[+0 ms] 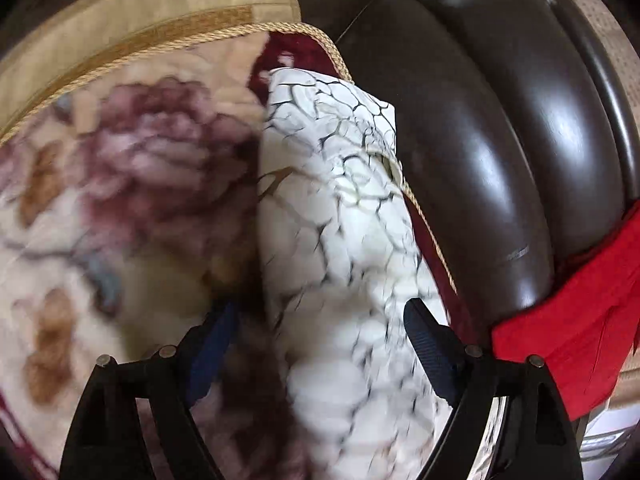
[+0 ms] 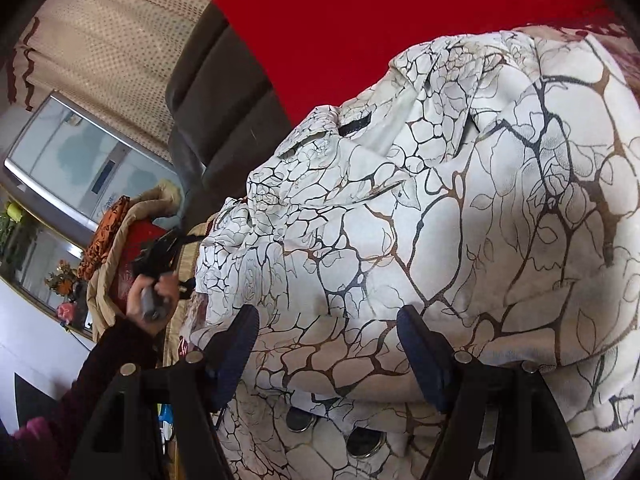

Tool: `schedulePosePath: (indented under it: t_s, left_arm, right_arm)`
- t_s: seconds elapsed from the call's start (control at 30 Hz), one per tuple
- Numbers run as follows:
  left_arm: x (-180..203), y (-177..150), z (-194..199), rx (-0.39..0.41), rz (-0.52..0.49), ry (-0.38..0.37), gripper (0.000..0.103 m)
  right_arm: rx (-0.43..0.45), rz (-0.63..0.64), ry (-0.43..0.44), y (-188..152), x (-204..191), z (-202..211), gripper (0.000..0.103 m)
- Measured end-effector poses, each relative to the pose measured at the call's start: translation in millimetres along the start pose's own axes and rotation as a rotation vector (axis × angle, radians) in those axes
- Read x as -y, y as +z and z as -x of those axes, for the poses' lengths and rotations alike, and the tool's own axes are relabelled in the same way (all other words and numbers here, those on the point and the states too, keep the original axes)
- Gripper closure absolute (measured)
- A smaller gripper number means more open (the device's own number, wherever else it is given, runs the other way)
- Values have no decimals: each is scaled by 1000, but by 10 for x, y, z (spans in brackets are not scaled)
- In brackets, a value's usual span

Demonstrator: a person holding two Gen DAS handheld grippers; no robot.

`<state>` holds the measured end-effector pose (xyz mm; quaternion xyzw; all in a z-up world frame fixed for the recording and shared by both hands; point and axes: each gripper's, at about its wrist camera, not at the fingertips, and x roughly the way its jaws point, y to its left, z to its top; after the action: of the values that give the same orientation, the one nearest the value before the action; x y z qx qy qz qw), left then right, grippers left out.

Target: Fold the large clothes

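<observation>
A white garment with a black and gold crackle print [image 2: 420, 220] lies bunched on a floral blanket [image 1: 120, 184]. In the left wrist view a folded strip of the garment [image 1: 340, 220] runs between the fingers of my left gripper [image 1: 320, 344], which stands wide open around it. In the right wrist view my right gripper [image 2: 328, 340] is open just over the garment, whose round buttons [image 2: 362, 442] show near the bottom. The left gripper [image 2: 160, 256], held in a hand, also shows at the garment's far end there.
A dark brown leather sofa back [image 1: 480, 140] rises beside the blanket. A red cloth [image 2: 360, 28] drapes over it behind the garment. A beige dotted curtain [image 2: 112, 48] and a window [image 2: 80, 168] stand at the left. A gold braided blanket edge [image 1: 192, 40] runs along the top.
</observation>
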<state>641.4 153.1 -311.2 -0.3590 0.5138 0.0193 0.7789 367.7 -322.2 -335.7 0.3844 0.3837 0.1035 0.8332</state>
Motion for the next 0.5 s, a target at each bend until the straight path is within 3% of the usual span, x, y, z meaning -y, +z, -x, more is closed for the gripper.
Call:
schedulePosePath:
  t_s: [0.03,0.07,0.13,0.27,0.43,0.5]
  left_arm:
    - [21,26,-33,13,1,-3,28]
    - [59,43,-75,36,-11,-29,60]
    - [144,59,-157,22,-44,-23,94]
    - [494,-38,-29,82,-205,24,99]
    - [1120,-371,623,172,-444,-54,100]
    - [1479,-664,979,219,-591,-78,100]
  right_arm:
    - [-3,1,0,-3,13,-5,29]
    - [-5,5,0,-6,23,-7,29]
    - [-6,8,3,-8,31,-11,29]
    - [-7,8,14,1,25,20,29]
    - [43,-15,46,68,1,265,29]
    - [74,-12,42,93,-21,390,29]
